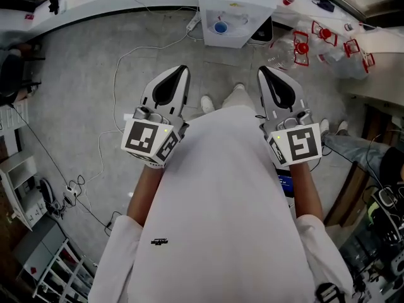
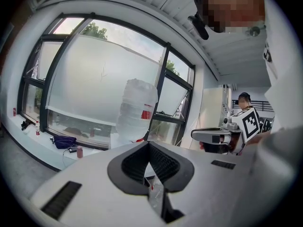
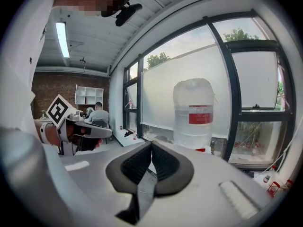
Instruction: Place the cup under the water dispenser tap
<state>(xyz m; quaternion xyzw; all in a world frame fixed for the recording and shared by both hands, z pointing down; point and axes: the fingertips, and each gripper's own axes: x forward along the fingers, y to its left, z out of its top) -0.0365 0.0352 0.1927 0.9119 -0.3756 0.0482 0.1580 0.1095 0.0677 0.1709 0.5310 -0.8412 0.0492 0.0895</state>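
Left gripper [image 1: 184, 70] and right gripper [image 1: 262, 71] have jaws together, empty; both point toward the dispenser [image 1: 235, 17]. Its bottle [image 3: 192, 112] stands upright.

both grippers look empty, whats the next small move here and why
Probably a step forward toward the water dispenser. It stands across the floor ahead, out of reach, while the left gripper and right gripper are both shut on nothing, close to the body.
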